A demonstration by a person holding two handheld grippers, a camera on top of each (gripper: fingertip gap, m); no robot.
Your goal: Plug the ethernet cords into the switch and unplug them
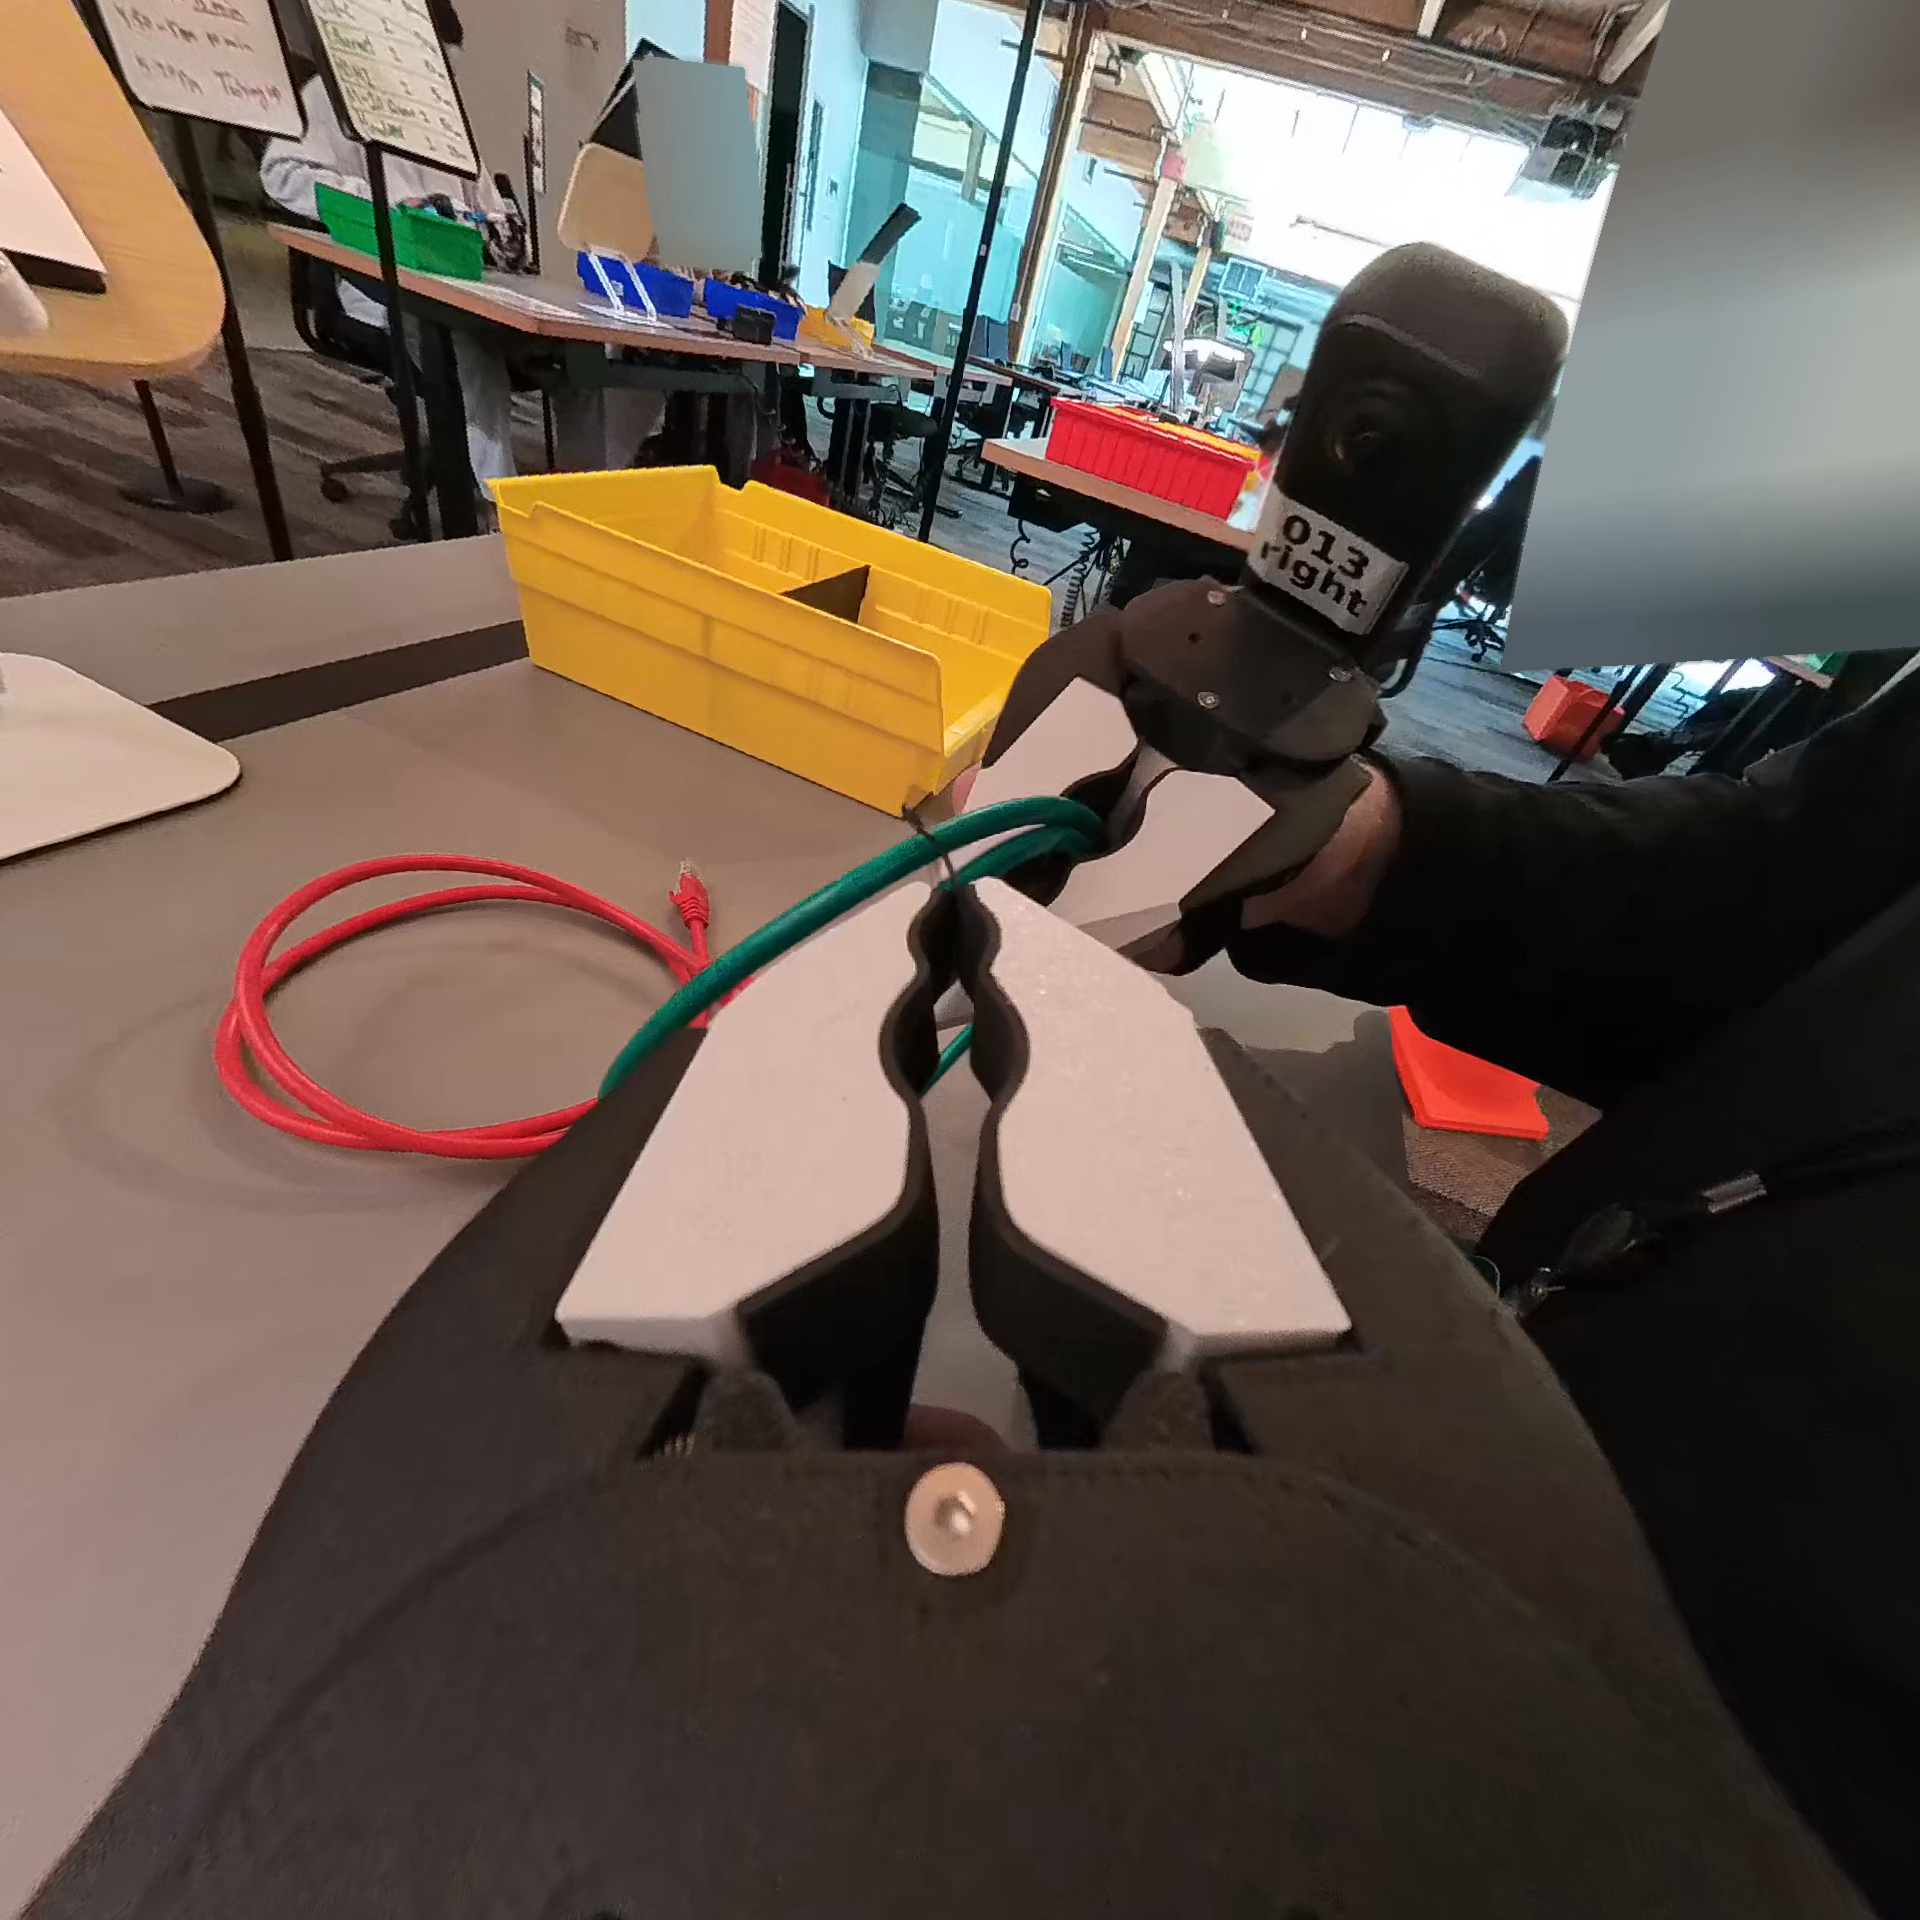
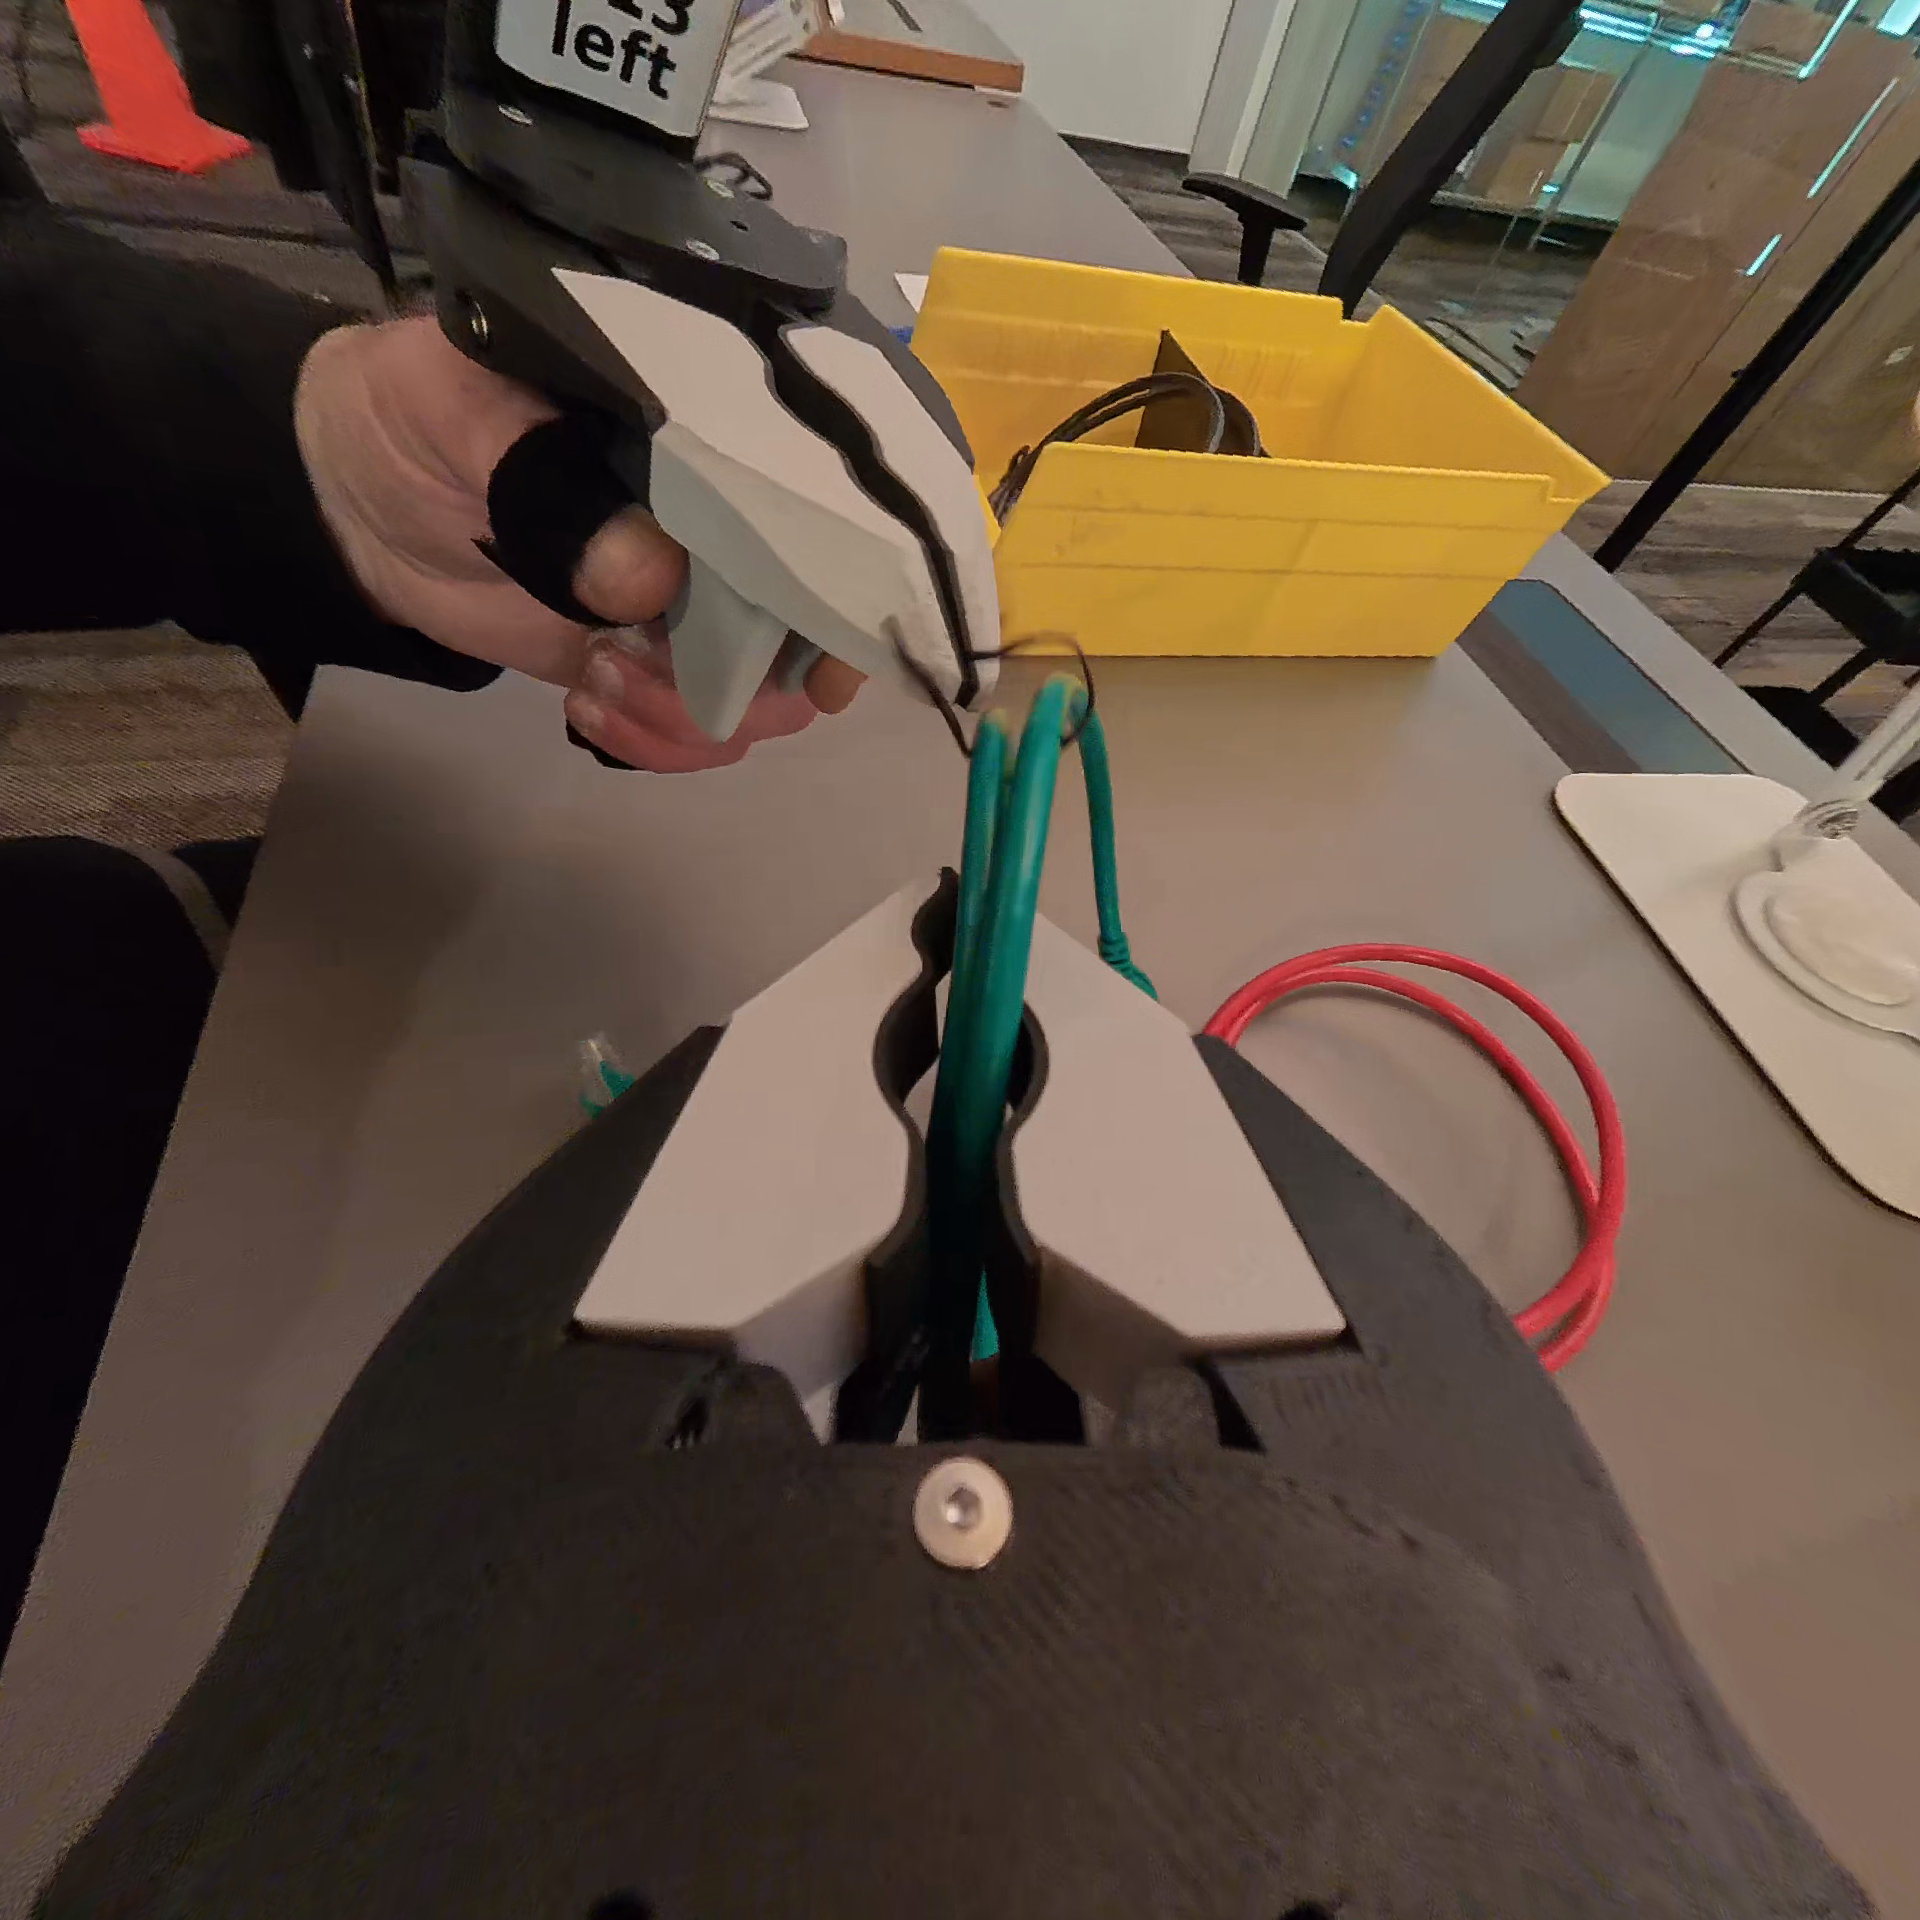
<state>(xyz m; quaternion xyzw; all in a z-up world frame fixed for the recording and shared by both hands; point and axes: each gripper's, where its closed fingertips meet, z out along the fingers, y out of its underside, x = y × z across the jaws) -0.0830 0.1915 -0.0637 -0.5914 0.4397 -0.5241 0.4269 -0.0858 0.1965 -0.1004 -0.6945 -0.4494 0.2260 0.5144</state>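
Observation:
A bundled green ethernet cord [image 2: 997, 1039] is held up over the grey table [image 2: 520, 935]. My right gripper [image 2: 982, 914] is shut on the bundle; it also shows in the left wrist view [image 1: 1023, 842]. A thin black tie [image 2: 1039, 646] loops round the top of the green bundle. My left gripper [image 1: 958, 899] is shut on that tie [image 1: 932, 847], just in front of the right gripper's tips; it also shows in the right wrist view [image 2: 971, 681]. Green plugs [image 2: 1117, 935] hang below. A coiled red ethernet cord [image 1: 312, 1018] lies on the table [image 1: 416, 779], also seen from the right [image 2: 1558, 1091].
A yellow bin [image 1: 727, 644] stands at the table's far side, with black cables inside [image 2: 1122, 405]. A white flat stand base [image 2: 1683, 914] sits beside the red cord. An orange cone [image 1: 1455, 1081] stands on the floor. A person's sleeve [image 1: 1610, 883] fills the right. Only a small space, under 4 cm, lies between the two pairs of fingers.

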